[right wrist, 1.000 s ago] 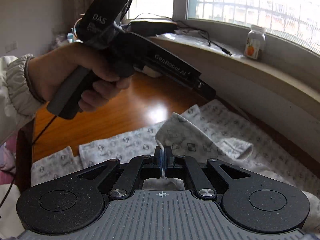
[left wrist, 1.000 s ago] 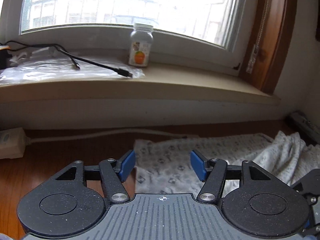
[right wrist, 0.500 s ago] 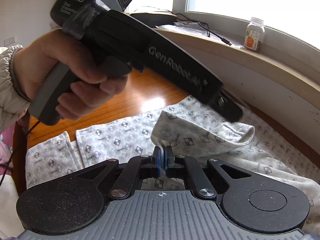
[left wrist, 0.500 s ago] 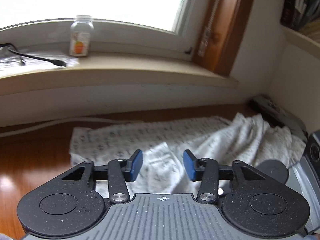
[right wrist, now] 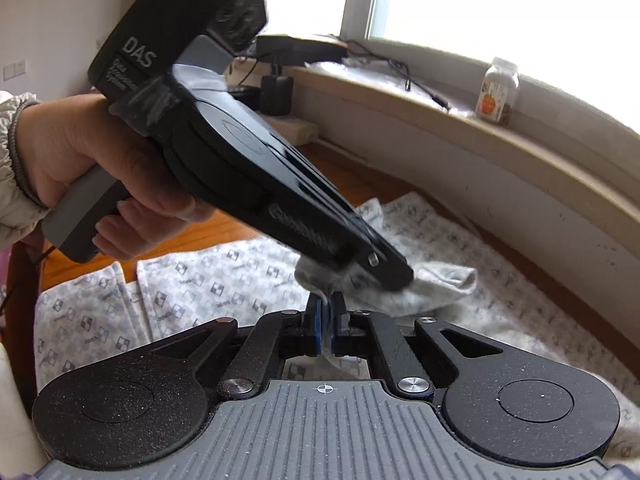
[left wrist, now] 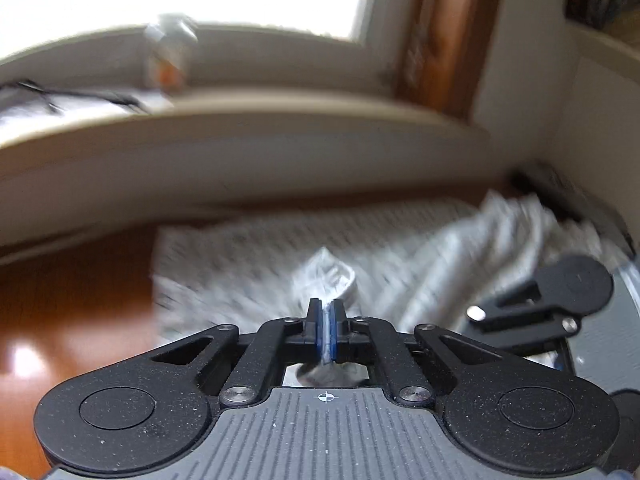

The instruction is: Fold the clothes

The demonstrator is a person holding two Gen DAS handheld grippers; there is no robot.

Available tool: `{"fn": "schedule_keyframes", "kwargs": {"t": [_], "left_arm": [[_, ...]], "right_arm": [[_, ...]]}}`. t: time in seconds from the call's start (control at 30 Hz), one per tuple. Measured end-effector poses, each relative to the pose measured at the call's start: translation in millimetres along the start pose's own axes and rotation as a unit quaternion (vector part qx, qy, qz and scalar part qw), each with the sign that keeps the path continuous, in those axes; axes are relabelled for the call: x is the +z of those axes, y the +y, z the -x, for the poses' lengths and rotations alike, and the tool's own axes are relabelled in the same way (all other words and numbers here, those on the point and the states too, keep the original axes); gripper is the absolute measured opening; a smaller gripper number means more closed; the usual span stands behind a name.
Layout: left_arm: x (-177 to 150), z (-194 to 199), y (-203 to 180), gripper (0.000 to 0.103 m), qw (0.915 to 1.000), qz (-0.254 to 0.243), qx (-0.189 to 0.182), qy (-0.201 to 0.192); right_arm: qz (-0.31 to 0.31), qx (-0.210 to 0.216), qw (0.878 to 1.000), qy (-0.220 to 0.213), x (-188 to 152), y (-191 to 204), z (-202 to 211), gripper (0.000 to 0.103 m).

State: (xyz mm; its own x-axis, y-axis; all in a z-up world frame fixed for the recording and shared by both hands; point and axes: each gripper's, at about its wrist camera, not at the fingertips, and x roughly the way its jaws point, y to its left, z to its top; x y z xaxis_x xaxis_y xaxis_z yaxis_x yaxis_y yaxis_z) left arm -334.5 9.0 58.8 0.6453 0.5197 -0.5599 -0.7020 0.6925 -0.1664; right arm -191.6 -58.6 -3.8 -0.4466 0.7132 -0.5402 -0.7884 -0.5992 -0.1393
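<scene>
Garment (right wrist: 208, 280), grey patterned, spread across lower centre on wooden tabletop (left wrist: 60, 292). Left claw (left wrist: 327, 334) and right claw (right wrist: 325, 326) both clamped on one raised fold, side by side. Lift evenly, keep fabric taut, avoid slipping

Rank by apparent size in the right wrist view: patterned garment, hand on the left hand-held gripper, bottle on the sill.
1. Patterned garment, spread across the floor.
2. Hand; it sits close to the camera, so it looks bigger than it is.
3. Bottle, far off on the sill.

window (right wrist: 500, 4): bright | sill (right wrist: 540, 148): beige | floor (left wrist: 60, 300): probably wood
</scene>
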Motion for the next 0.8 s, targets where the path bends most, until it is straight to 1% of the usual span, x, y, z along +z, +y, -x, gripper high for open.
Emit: {"fn": "schedule_keyframes", "kwargs": {"t": [0.03, 0.1, 0.13, 0.23, 0.33, 0.4, 0.43, 0.47, 0.5, 0.57, 0.63, 0.67, 0.73, 0.8], "left_arm": [[-0.7, 9.3, 5.1, 0.003, 0.9997, 0.011, 0.007, -0.019], [-4.5, 26.0, 19.2, 0.003, 0.9982, 0.040, 0.014, -0.043], [-7.6, 32.0, 25.9, 0.003, 0.9975, 0.051, 0.015, -0.045], [-19.1, 33.2, 39.9, 0.004, 0.9969, 0.070, 0.021, -0.027], [-30.6, 34.4, 53.9, 0.004, 0.9956, 0.089, 0.028, -0.010], [-38.3, 35.2, 63.2, 0.014, 0.9943, 0.101, 0.032, 0.002], [-42.0, 35.6, 67.8, 0.025, 0.9936, 0.108, 0.034, 0.008], [-37.9, 35.6, 69.1, 0.034, 0.9935, 0.109, 0.032, 0.001], [-33.9, 35.6, 70.5, 0.038, 0.9934, 0.110, 0.031, -0.006], [-23.6, 32.9, 70.0, 0.049, 0.9939, 0.106, 0.025, -0.019], [-11.0, 24.0, 65.1, 0.054, 0.9960, 0.083, 0.022, -0.023], [-6.9, 14.9, 61.2, 0.059, 0.9973, 0.068, 0.023, -0.016], [1.4, -3.2, 53.4, 0.061, 0.9990, 0.038, 0.024, -0.001], [6.0, -19.6, 46.7, 0.062, 0.9994, 0.011, 0.028, 0.016]], "right_arm": [[0.001, -0.003, 1.000, -0.010, 2.0, 0.4, 1.7, 0.004], [-0.001, -0.003, 1.000, -0.030, 6.8, 1.9, 5.3, 0.004], [-0.004, 0.002, 0.999, -0.035, 9.3, 3.1, 6.0, 0.004], [-0.012, 0.023, 0.999, -0.026, 12.2, 7.4, -0.7, 0.006], [-0.025, 0.055, 0.998, -0.003, 7.3, 8.1, -5.8, 0.015], [-0.028, 0.060, 0.998, 0.004, 2.5, 7.0, 0.4, 0.025], [-0.028, 0.059, 0.998, 0.007, 0.1, 4.6, 4.9, 0.027], [-0.028, 0.055, 0.998, 0.010, -2.1, 0.9, 9.9, 0.030], [-0.029, 0.050, 0.998, 0.012, -4.3, -2.8, 15.0, 0.033], [-0.027, 0.033, 0.999, 0.016, -9.7, -13.2, 28.6, 0.035], [-0.030, 0.013, 0.999, 0.024, -17.4, -28.1, 44.8, 0.038], [-0.033, 0.003, 0.999, 0.029, -22.4, -36.6, 53.1, 0.039], [-0.039, -0.012, 0.998, 0.044, -34.6, -54.3, 69.1, 0.041], [-0.047, -0.024, 0.997, 0.057, -48.3, -70.5, 82.5, 0.041]]}}
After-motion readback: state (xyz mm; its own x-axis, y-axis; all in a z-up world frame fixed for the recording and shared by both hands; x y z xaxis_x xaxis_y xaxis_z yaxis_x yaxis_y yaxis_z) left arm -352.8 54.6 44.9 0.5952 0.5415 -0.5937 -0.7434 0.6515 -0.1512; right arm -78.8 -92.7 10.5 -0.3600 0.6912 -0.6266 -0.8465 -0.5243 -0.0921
